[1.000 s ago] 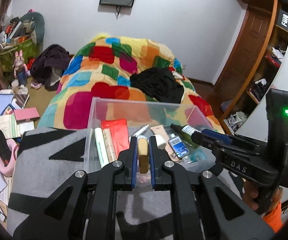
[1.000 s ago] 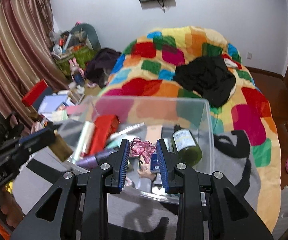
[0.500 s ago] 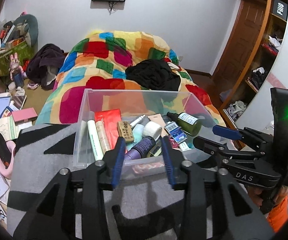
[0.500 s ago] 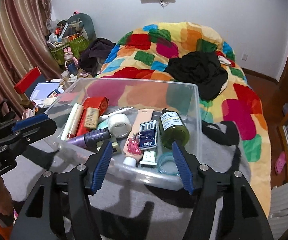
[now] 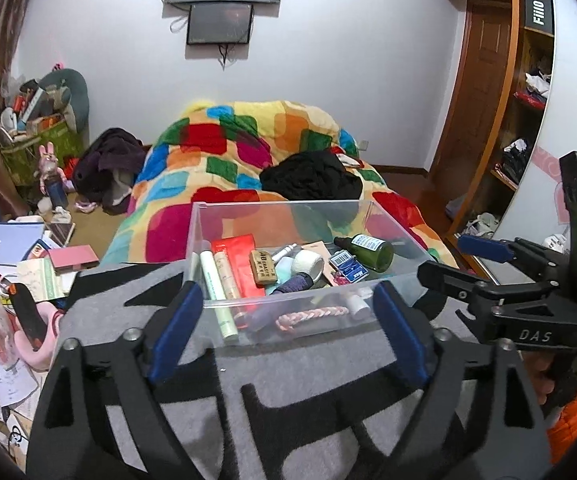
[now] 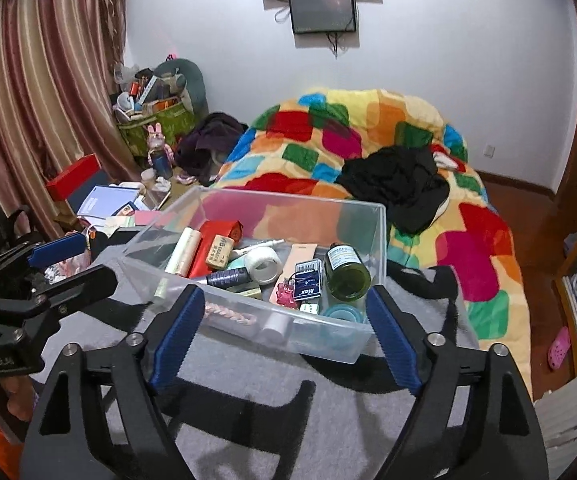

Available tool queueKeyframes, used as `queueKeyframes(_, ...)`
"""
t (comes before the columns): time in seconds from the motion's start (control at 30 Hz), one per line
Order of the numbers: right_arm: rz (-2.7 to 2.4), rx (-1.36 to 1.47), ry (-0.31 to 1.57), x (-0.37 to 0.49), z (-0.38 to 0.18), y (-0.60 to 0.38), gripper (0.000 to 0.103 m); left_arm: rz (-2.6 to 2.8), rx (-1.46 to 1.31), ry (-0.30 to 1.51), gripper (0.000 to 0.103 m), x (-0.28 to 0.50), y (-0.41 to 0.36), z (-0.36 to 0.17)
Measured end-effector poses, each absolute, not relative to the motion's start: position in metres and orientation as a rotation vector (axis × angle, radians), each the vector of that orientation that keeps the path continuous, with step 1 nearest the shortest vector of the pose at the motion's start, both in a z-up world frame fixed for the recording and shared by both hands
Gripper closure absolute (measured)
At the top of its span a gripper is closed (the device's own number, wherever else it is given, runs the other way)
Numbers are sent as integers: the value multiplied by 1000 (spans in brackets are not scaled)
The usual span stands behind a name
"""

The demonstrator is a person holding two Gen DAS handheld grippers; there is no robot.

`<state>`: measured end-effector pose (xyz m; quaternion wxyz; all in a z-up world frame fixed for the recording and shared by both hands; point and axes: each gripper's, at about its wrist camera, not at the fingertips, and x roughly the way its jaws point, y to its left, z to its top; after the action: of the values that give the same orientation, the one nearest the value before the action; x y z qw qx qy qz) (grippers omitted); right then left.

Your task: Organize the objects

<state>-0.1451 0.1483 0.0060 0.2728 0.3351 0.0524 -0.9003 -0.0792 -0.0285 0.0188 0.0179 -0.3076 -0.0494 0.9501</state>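
Two grippers, the left gripper point(image 5: 286, 330) and the right gripper point(image 6: 284, 334), hang with jaws spread wide and empty, each just short of a clear bin point(image 6: 376, 232) that sits on a grey and black cloth point(image 6: 328, 392). In the right wrist view the bin fills the centre, with a green bottle point(image 6: 346, 270) at 3 o'clock inside it, a tape roll point(image 6: 264, 262) mid-bin, and an eraser point(image 6: 219, 249) on a red pouch point(image 6: 208, 240) at 10 o'clock. Beyond the bin at 12 o'clock lies a bed point(image 6: 368, 136) under a patchwork quilt.

one clear bin point(image 5: 280, 216), one green bottle point(image 6: 346, 272), two tubes point(image 5: 218, 280), two grippers point(image 5: 284, 332)
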Motion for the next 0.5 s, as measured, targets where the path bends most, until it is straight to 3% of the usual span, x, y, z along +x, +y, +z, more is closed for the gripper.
queueKeyframes(0.27, -2473, 818, 133, -118, 8, 157, 5, 2973, -914, -174, 6, -58, -28, 12)
queueKeyframes(0.5, -2458, 838, 105, -106, -3, 165, 3, 2964, -939, -194, 6, -53, -24, -1)
